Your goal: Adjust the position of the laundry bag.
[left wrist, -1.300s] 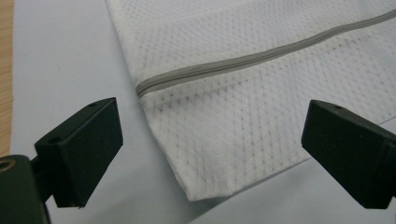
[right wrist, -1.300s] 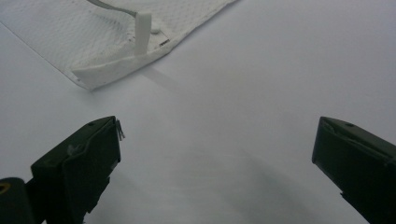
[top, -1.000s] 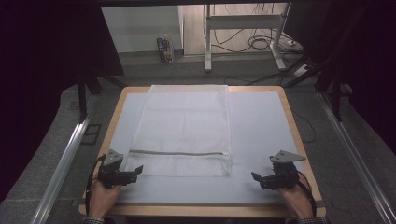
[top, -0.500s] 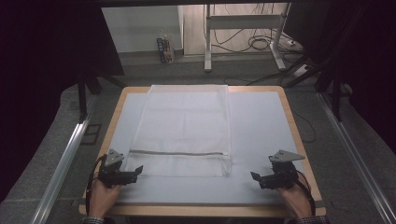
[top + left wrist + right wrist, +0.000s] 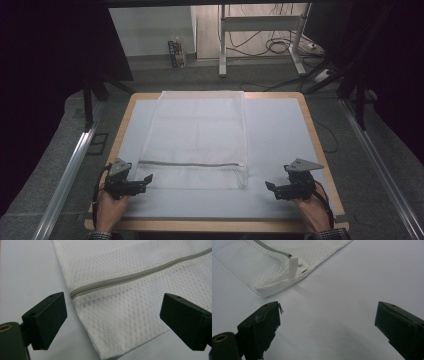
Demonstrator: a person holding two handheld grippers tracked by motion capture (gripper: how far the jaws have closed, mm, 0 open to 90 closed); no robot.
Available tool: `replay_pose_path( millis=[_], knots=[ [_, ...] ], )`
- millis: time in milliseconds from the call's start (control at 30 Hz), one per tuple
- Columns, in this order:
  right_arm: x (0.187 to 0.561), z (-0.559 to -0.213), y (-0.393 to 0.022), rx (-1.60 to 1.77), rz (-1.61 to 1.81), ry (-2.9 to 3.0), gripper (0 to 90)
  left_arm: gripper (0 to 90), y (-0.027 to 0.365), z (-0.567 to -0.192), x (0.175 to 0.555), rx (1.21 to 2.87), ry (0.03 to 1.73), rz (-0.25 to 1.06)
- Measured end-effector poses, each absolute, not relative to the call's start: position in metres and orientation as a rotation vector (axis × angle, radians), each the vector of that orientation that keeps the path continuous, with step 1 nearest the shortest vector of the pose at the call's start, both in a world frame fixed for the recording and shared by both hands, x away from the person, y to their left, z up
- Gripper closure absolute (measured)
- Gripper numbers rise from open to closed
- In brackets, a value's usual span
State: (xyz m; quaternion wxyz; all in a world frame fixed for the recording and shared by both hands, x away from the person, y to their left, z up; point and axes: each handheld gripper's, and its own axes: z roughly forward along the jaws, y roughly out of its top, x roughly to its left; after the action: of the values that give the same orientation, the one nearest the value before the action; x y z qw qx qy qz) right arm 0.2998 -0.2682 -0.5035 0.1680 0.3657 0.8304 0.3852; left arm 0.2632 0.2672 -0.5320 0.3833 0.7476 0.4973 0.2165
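Pale tabletop point(image 5: 280, 150), mesh laundry bag point(image 5: 197, 145) flat. Left tongs point(image 5: 142, 181), right tongs point(image 5: 272, 189) wide open, empty, near bag corners. Risk: thin mesh slipping, bunching.

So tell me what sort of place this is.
Likely a lab or workshop set up for recording, not a home. A wood-edged table stands between dark curtains, metal rails run along the floor on both sides, and loose cables lie by a bare stand behind it.

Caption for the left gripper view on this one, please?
Open left gripper poised over the near corner of a white mesh laundry bag, its grey zipper closed, on the pale table.
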Motion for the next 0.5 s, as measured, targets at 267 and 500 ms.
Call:
replay_pose_path(
  millis=[267,500],
  knots=[
    [0.306,-0.505,-0.264,1.054,1.074,2.347,5.8,7.1,0.262,-0.531,0.272,1.948,1.265,0.518],
    [0.313,-0.505,-0.26,1.087,1.063,2.343,5.2,6.1,0.263,-0.53,0.276,1.93,1.279,0.495]
  ],
)
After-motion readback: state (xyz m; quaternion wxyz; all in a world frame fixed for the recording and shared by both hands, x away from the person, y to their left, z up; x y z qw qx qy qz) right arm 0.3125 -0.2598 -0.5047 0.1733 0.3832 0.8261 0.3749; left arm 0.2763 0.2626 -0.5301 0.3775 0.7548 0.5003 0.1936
